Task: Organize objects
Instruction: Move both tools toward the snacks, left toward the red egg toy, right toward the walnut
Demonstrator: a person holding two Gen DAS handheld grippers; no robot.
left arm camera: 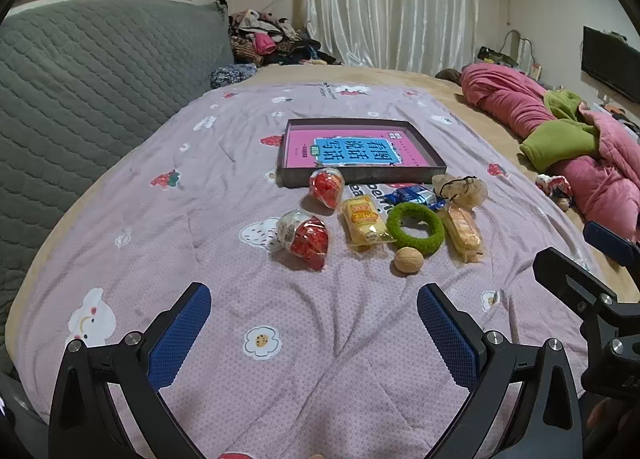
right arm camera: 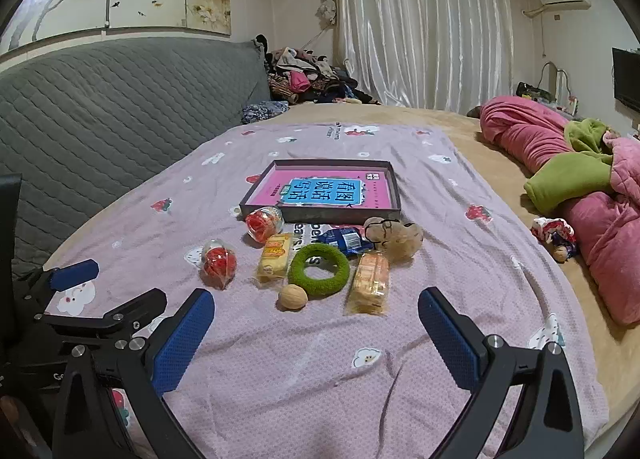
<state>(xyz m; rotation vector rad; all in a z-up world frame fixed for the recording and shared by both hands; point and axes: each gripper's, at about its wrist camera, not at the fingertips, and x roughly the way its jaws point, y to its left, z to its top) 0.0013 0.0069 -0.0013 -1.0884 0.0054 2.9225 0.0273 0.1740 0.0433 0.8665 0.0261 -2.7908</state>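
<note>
Both the left gripper (left arm camera: 314, 339) and the right gripper (right arm camera: 316, 337) hover with blue-padded jaws spread wide, holding nothing, above the lilac printed bedspread (left arm camera: 320, 359). Ahead lie a fuzzy green ring (right arm camera: 319, 269), a tan walnut (right arm camera: 293, 297), yellow wrapped snack packets (right arm camera: 275, 255) and what seems a small plush toy (right arm camera: 396, 237), clustered just before a shallow dark cardboard tray (right arm camera: 256, 191) holding a pink book (right arm camera: 316, 190).

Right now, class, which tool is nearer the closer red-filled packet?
Left. The left tool points straight at the red-filled packet, which lies beyond its open fingers. The right tool sits further off to the packet's right.
</note>
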